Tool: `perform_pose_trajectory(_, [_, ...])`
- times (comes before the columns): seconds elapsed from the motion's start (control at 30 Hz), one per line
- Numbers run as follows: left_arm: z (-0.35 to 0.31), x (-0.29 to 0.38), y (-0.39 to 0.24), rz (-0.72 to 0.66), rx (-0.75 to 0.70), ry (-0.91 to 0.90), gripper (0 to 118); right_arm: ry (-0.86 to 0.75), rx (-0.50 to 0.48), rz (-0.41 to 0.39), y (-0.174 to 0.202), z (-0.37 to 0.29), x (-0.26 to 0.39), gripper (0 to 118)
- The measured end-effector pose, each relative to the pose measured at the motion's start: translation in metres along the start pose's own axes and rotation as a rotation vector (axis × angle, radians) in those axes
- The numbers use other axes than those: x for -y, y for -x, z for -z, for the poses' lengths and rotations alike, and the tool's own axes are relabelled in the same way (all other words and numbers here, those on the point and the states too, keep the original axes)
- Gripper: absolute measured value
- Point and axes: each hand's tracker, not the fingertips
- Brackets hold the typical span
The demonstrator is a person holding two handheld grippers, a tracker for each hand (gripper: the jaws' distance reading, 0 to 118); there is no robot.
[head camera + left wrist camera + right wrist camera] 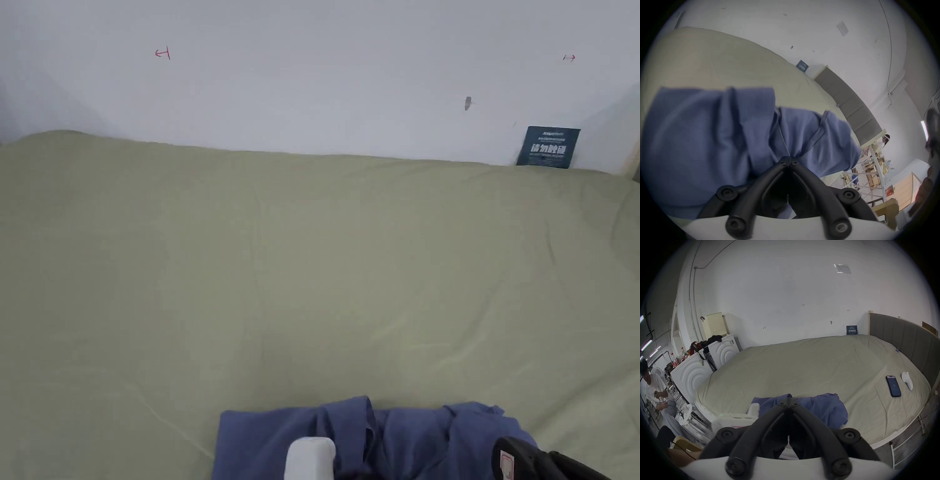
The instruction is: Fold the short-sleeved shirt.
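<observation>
1. The short-sleeved shirt is a plain blue-violet garment, bunched into a loose heap with several deep creases running through it.
2. It lies at the near edge of the bed, on a pale green sheet that is smooth apart from a few shallow wrinkles.
3. In the left gripper view the shirt is gathered into folds that draw together at the tip of the left tool. A hemmed edge, perhaps a sleeve or the neckline, runs across the cloth on the right side of the heap.
4. The left tool's jaws are drawn together, with a pinch of blue cloth caught between their tips.
5. In the right gripper view the shirt spreads out on both sides of the right tool, and its right part droops toward the edge of the mattress.
6. The right tool's jaws meet at their tips against the cloth; whether any cloth is caught between them I cannot tell.
7. Well apart from the shirt, near the grey headboard, lie a dark phone and a white controller, side by side.
</observation>
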Motion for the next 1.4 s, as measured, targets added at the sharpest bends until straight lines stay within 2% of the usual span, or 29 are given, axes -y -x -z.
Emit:
perform_pose_trajectory(0.07, [-0.039,-0.026,0.006,0.038,0.007,-0.067,0,0.002,-0.010,-0.007,0.003,0.003,0.000,1])
perform_pose_trajectory(0.17, [-0.092,-0.062,0.033,0.038,-0.009,-0.058,0,0.013,-0.033,-0.011,0.008,0.010,0.000,1])
perform_pose_trajectory(0.23, [-0.118,-0.078,0.064,-0.040,0.049,0.008,5,0.023,-0.050,-0.015,0.012,0.015,0.001,1])
perform_pose_trajectory(0.27, [-0.126,-0.082,0.084,-0.099,0.080,0.057,18,0.029,-0.059,-0.016,0.014,0.017,0.001,1])
perform_pose_trajectory(0.3, [-0.130,-0.086,0.104,-0.140,0.062,0.078,50,0.032,-0.069,-0.017,0.016,0.018,0.001,1])
perform_pose_trajectory(0.37, [-0.134,-0.086,0.134,-0.228,0.074,0.115,104,0.034,-0.085,-0.019,0.019,0.019,0.001,1])
perform_pose_trajectory(0.4, [-0.136,-0.084,0.142,-0.259,0.058,0.115,118,0.033,-0.089,-0.019,0.020,0.018,0.001,1])
perform_pose_trajectory(0.47, [-0.130,-0.078,0.157,-0.363,0.124,0.142,118,0.031,-0.099,-0.021,0.022,0.017,-0.001,1])
perform_pose_trajectory(0.53, [-0.119,-0.069,0.171,-0.438,0.109,0.158,118,0.030,-0.100,-0.022,0.022,0.015,-0.003,1])
perform_pose_trajectory(0.6, [-0.104,-0.054,0.157,-0.481,0.083,0.173,118,0.025,-0.095,-0.026,0.021,0.013,-0.007,1])
perform_pose_trajectory(0.7, [-0.090,-0.049,0.162,-0.506,0.216,0.074,118,0.012,-0.085,-0.023,0.017,0.008,-0.011,1])
perform_pose_trajectory(0.77, [-0.068,-0.046,0.165,-0.549,0.292,0.089,118,0.003,-0.074,-0.019,0.014,0.008,-0.014,1])
perform_pose_trajectory(0.87, [-0.055,-0.050,0.129,-0.438,0.293,0.133,118,0.001,-0.062,-0.016,0.013,0.008,-0.016,1])
perform_pose_trajectory(0.9, [-0.055,-0.055,0.121,-0.410,0.265,0.152,114,-0.001,-0.060,-0.018,0.013,0.008,-0.016,1])
perform_pose_trajectory(0.93, [-0.057,-0.059,0.117,-0.403,0.223,0.169,91,0.001,-0.058,-0.020,0.013,0.007,-0.016,1])
perform_pose_trajectory(0.97, [-0.061,-0.058,0.120,-0.396,0.179,0.158,26,0.005,-0.057,-0.024,0.014,0.006,-0.016,1])
perform_pose_trajectory(1.0, [-0.065,-0.061,0.117,-0.343,0.116,0.120,5,0.007,-0.055,-0.027,0.014,0.006,-0.015,1])
perform_pose_trajectory(1.03, [-0.067,-0.062,0.112,-0.239,0.002,0.095,5,0.008,-0.054,-0.031,0.015,0.006,-0.014,1])
perform_pose_trajectory(1.13, [-0.070,-0.066,0.126,-0.280,0.072,0.112,5,0.009,-0.060,-0.030,0.017,0.006,-0.012,1])
perform_pose_trajectory(1.3, [-0.090,-0.077,0.138,-0.238,0.003,0.118,5,0.019,-0.057,-0.040,0.021,0.005,-0.009,1])
perform_pose_trajectory(1.4, [-0.119,-0.091,0.160,-0.225,-0.133,0.154,5,0.029,-0.047,-0.042,0.021,0.005,-0.008,1])
